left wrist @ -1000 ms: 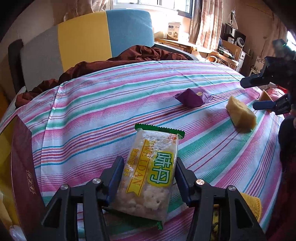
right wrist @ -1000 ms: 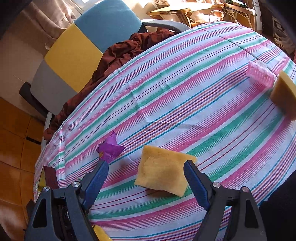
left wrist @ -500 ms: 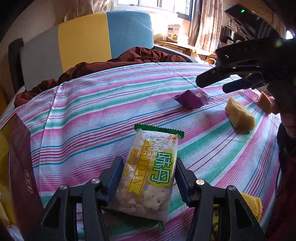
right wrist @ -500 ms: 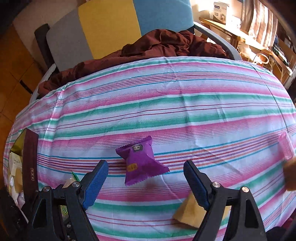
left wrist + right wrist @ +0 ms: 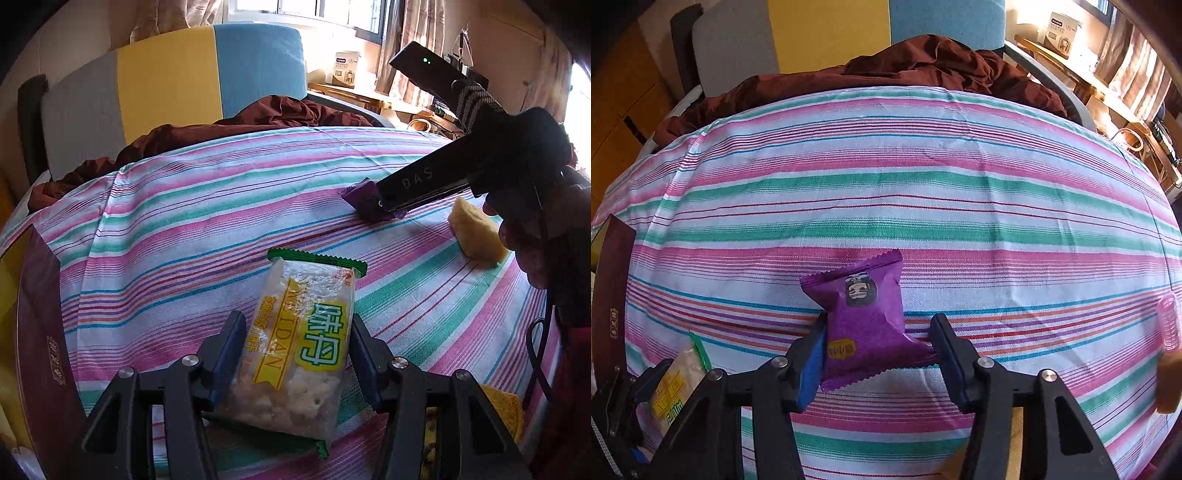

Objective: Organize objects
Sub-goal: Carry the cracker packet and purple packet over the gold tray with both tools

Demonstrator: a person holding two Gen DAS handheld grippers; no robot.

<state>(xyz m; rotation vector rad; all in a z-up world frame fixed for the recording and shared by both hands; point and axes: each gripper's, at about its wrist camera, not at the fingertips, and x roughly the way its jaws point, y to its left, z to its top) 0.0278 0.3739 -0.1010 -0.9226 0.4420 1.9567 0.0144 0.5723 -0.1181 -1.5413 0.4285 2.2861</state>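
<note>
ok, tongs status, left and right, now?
Left tongs: shut on the rice cracker packet.
Right tongs: open, straddling the purple snack packet, not yet gripping.

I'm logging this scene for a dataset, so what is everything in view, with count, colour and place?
Snack packet: 1, clear with green ends and yellow label, between the left tool's fingers.
Purple packet: 1, purple, on the cloth between the right tool's fingers.
Sponge pieces: at least 2, yellow, one right of the purple packet, one at the near right edge.
Hair roller: 1, pink, far right on the cloth.
Box: 1, dark maroon, left edge.
Tablecloth: 1, pink, green and white stripes.
Brown cloth: 1, behind the table.
Chair: 1, grey, yellow, blue, at back.
Left tool: 1, black, closed on the snack packet.
Right tool: 1, black, open around the purple packet.
</note>
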